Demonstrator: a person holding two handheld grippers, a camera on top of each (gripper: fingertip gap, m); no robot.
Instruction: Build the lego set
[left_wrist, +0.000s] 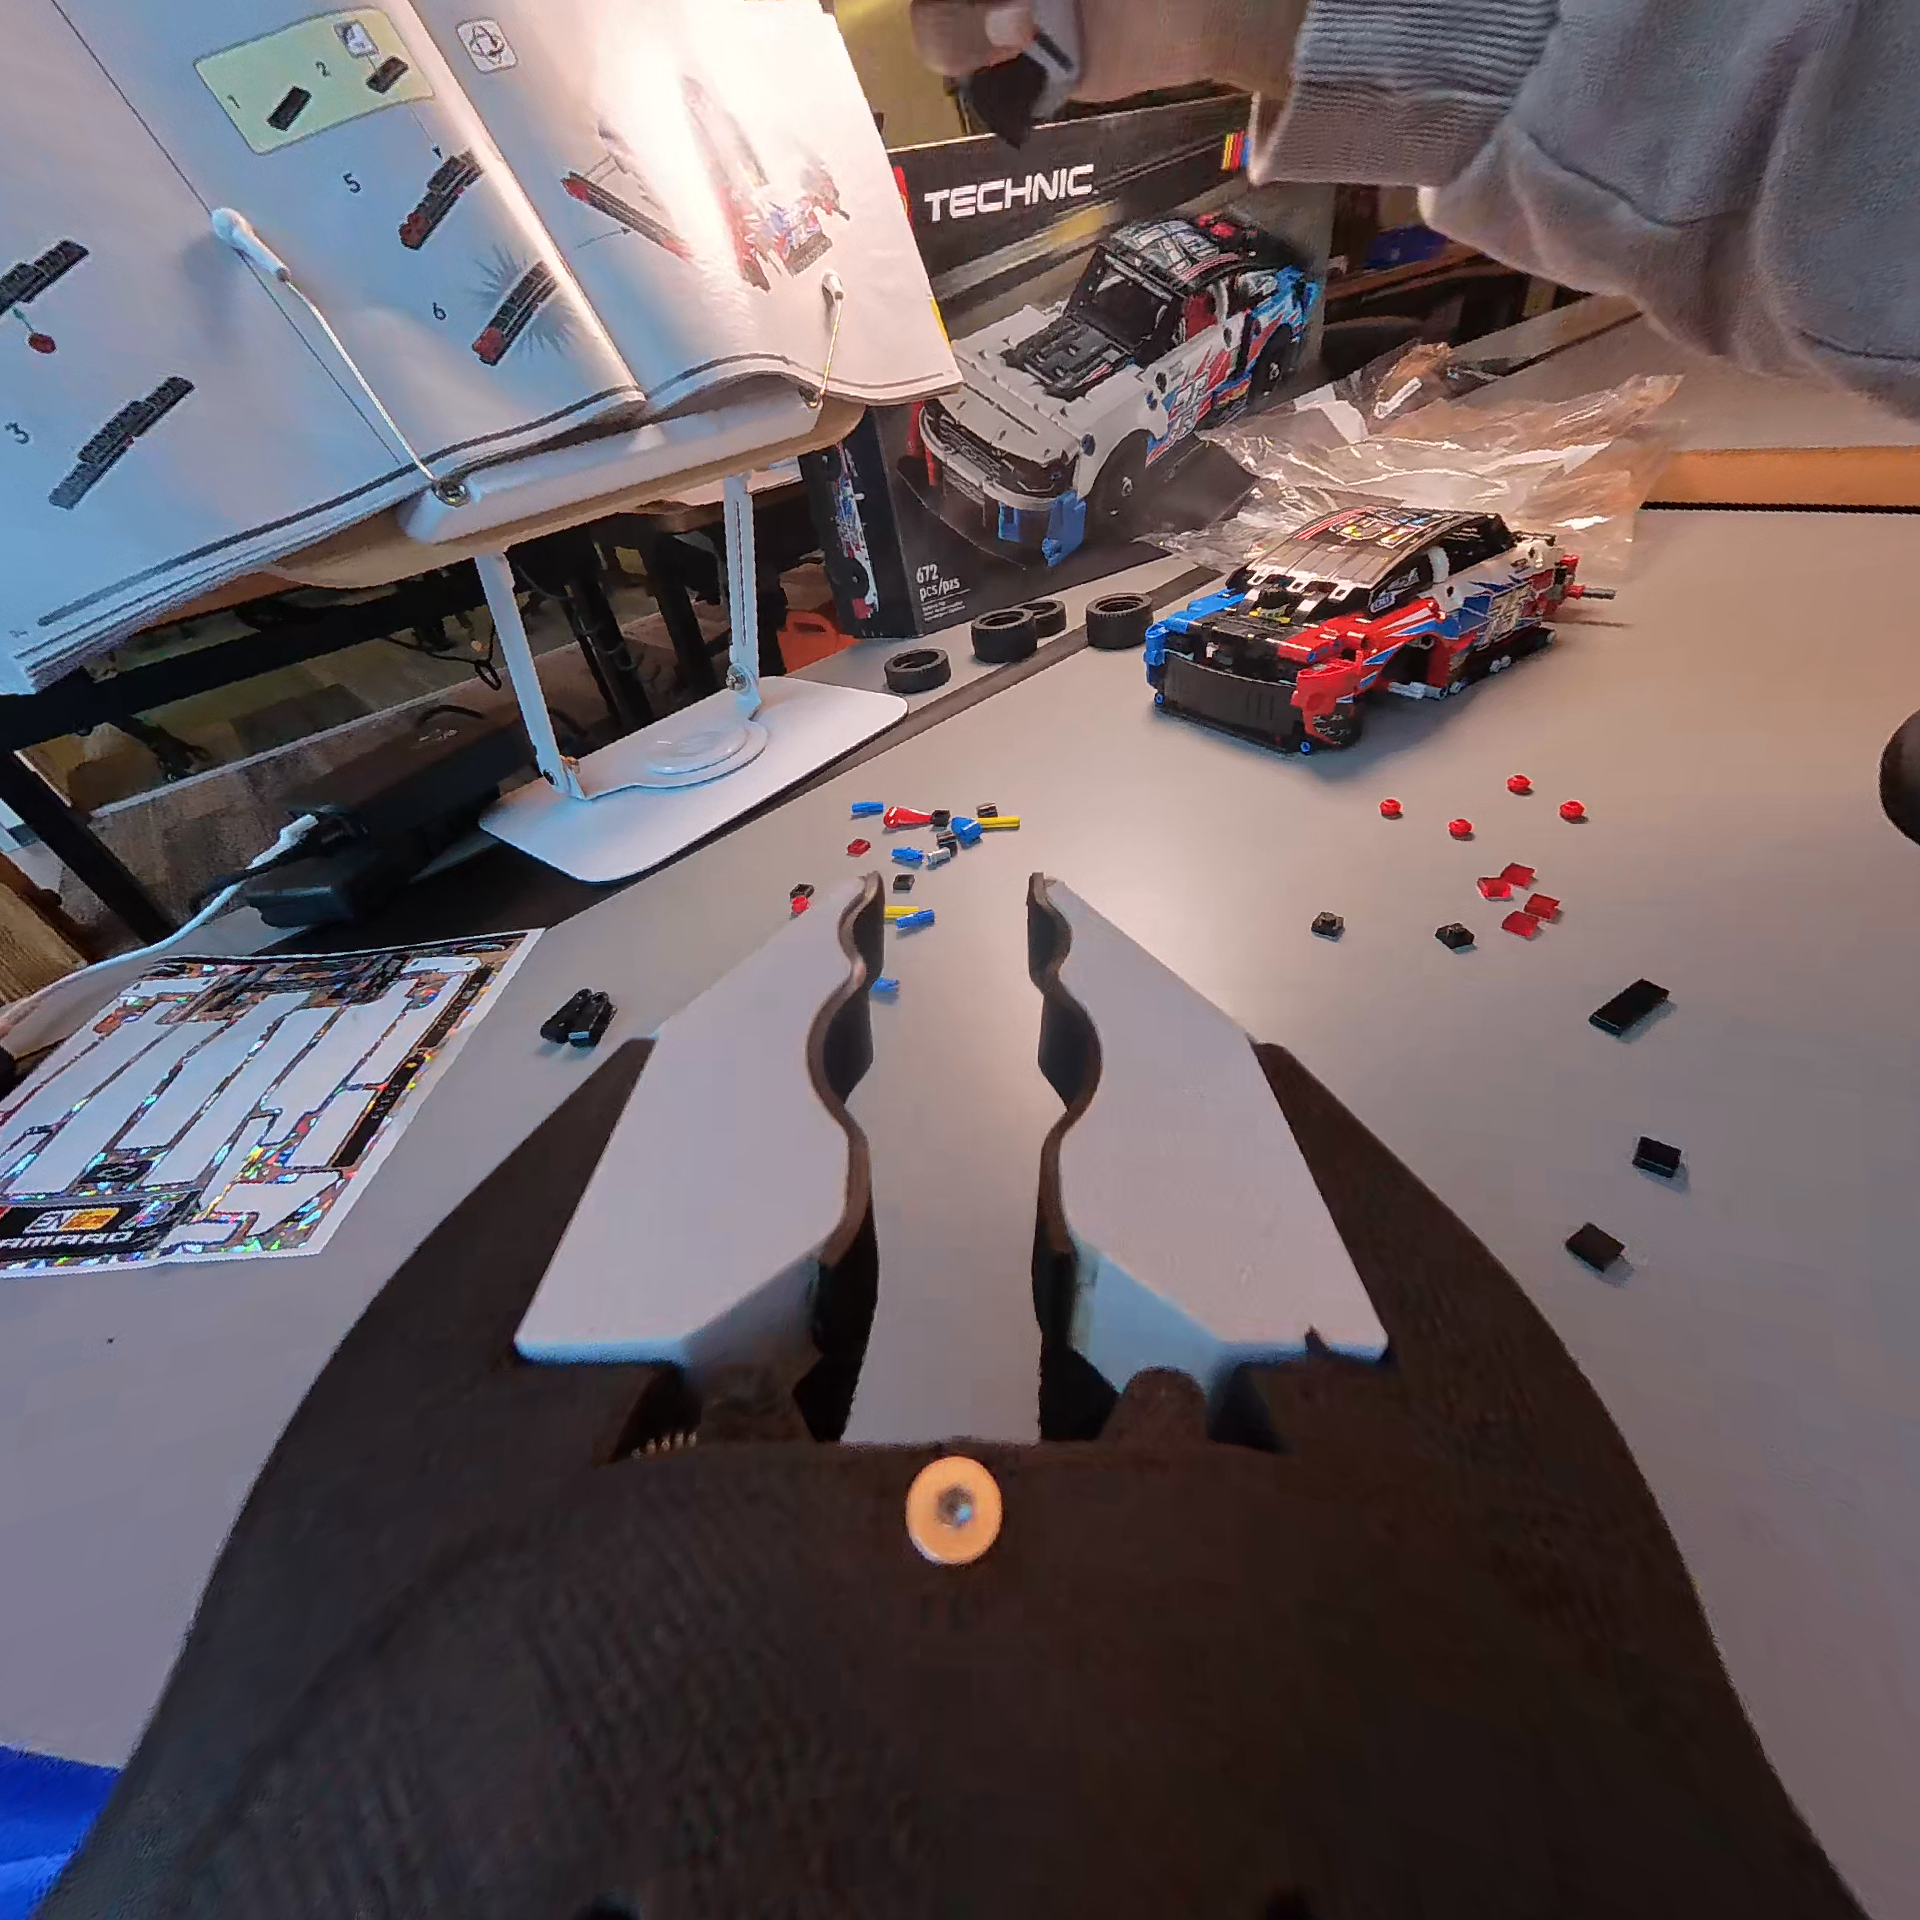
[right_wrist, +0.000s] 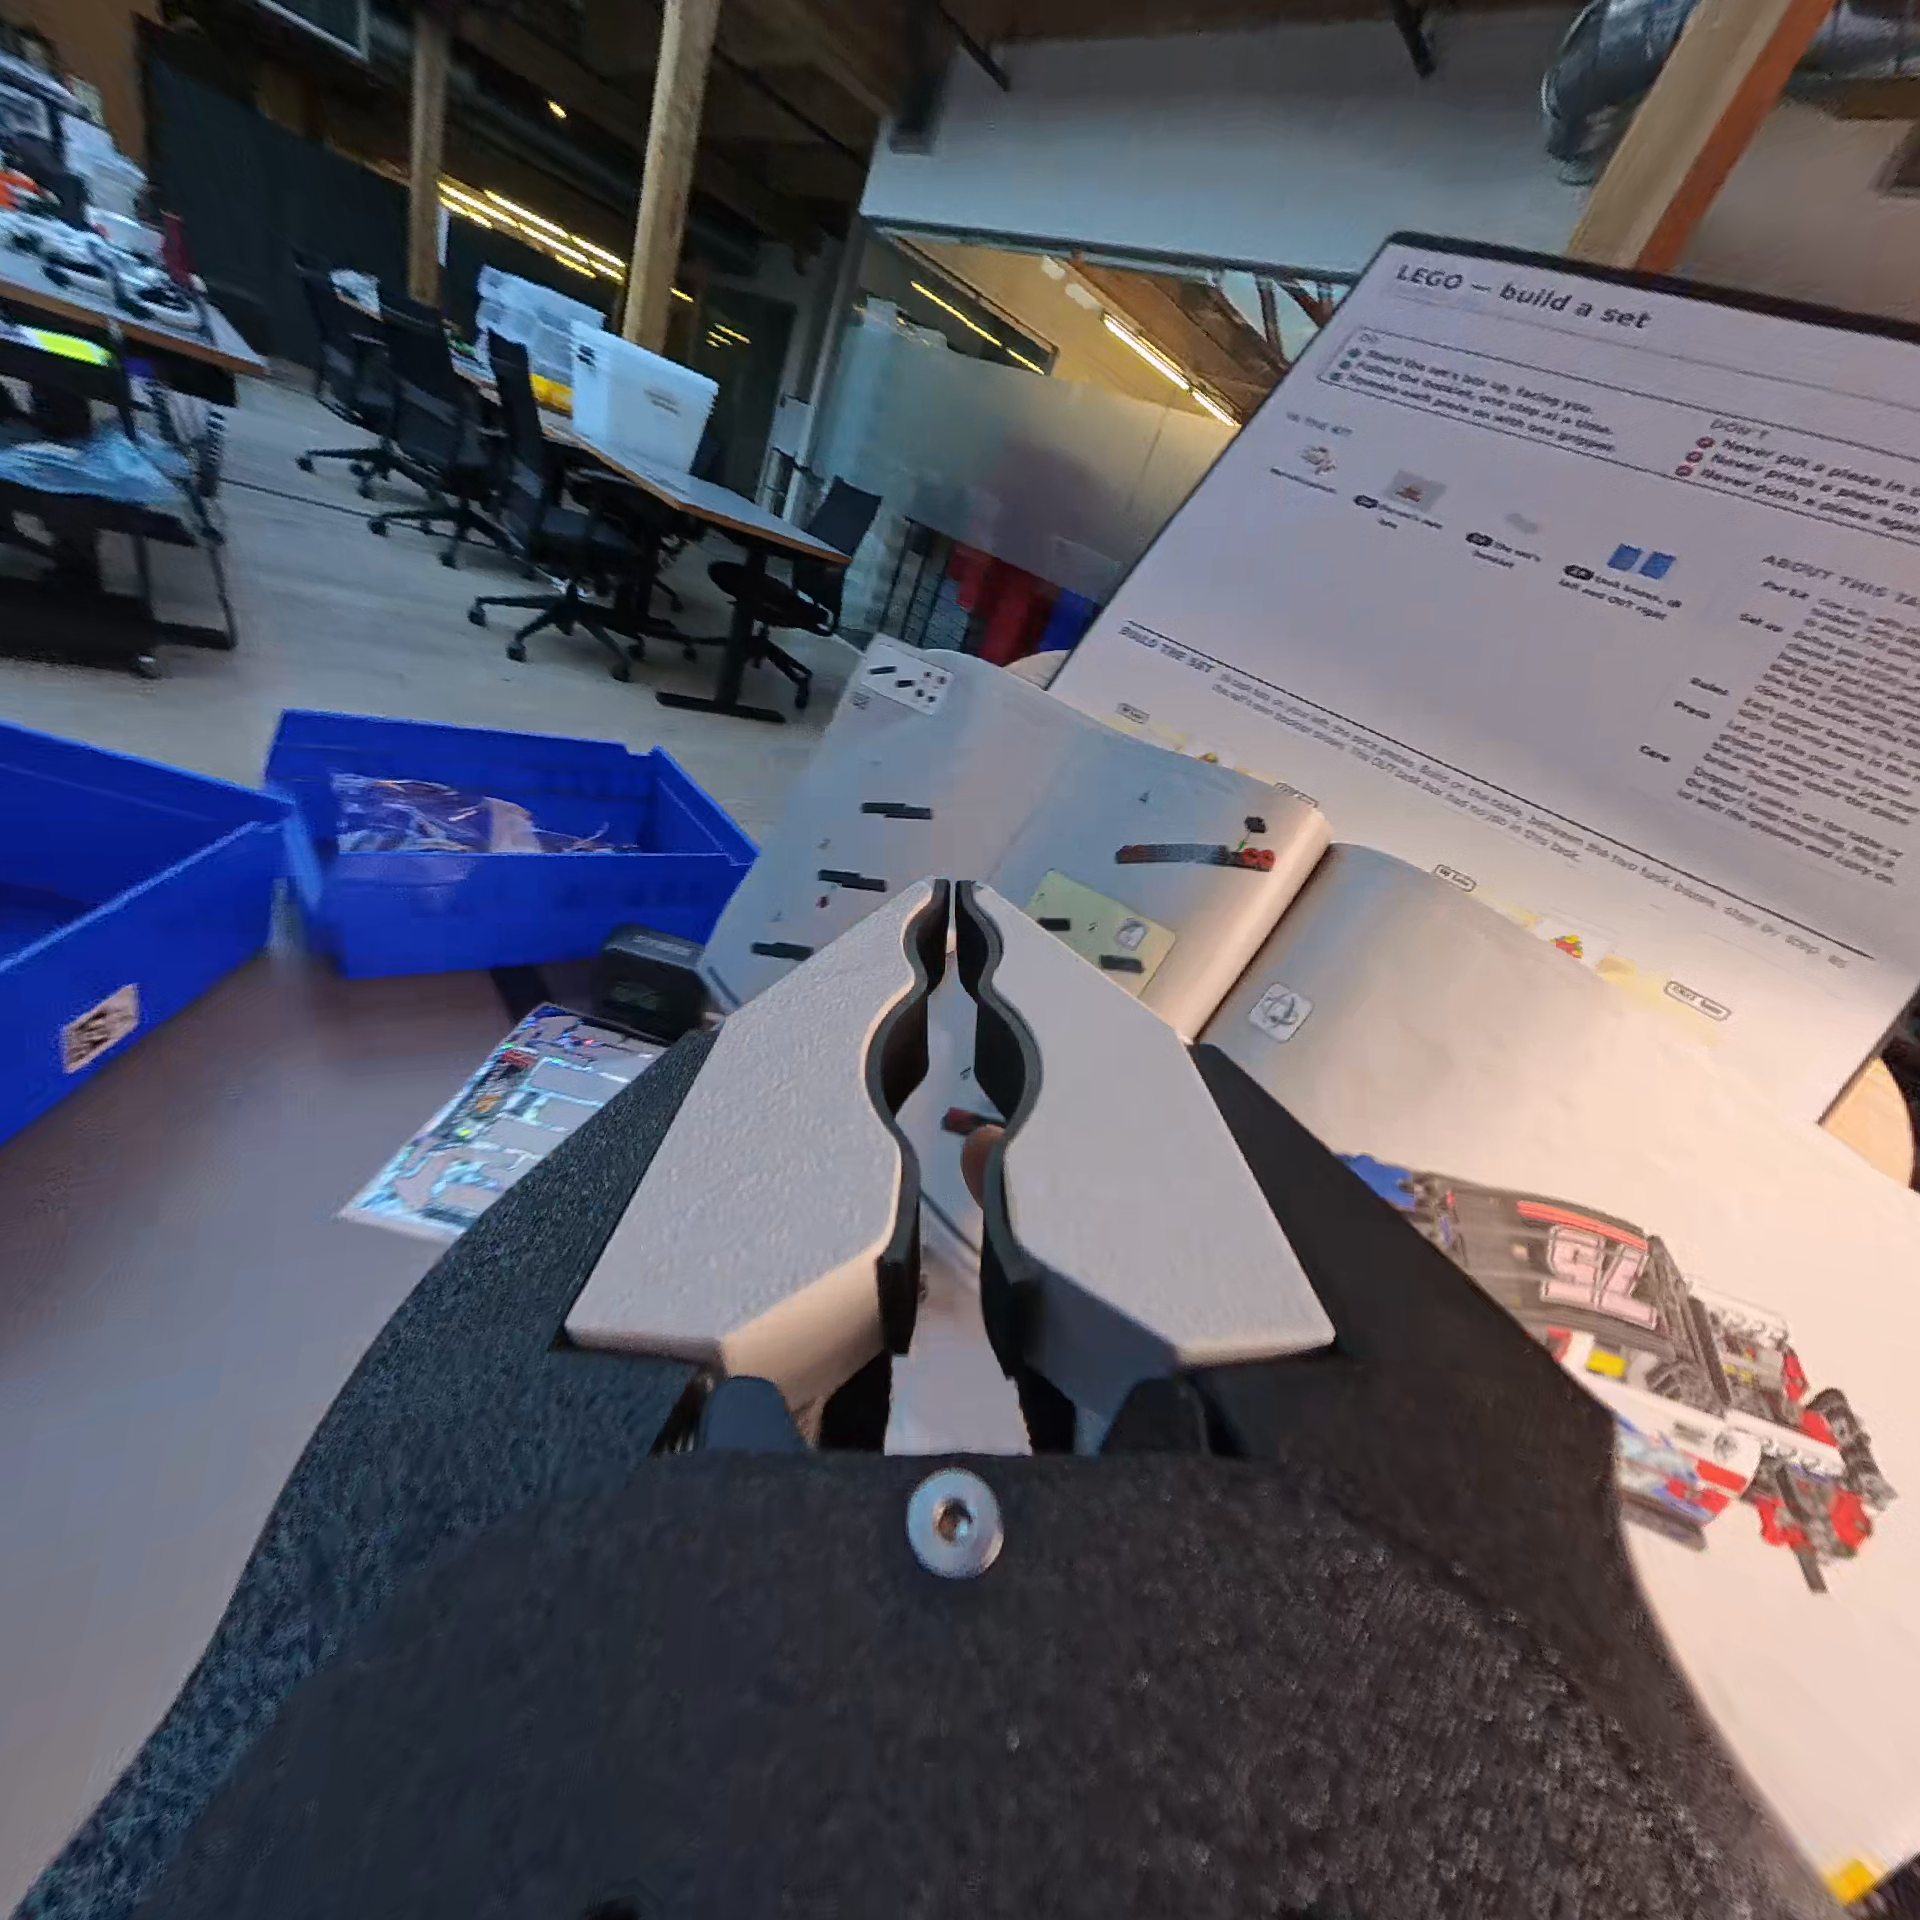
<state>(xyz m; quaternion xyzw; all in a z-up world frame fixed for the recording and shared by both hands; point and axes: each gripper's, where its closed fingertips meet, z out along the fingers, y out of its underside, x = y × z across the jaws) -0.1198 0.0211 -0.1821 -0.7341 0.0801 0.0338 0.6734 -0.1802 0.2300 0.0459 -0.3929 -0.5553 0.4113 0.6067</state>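
Two tongs need your care: left gripper (left_wrist: 956, 894) gapes empty above the bench (left_wrist: 1195, 1039), right gripper (right_wrist: 953, 896), nearly closed, holds nothing visible, so read the booklet (right_wrist: 1091, 831) before approaching the car (left_wrist: 1361, 623) near the bench's far edge.

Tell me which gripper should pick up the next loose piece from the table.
Left. The left gripper hangs open just above the small loose pieces on the table. The right gripper is shut and raised toward the instruction booklet.
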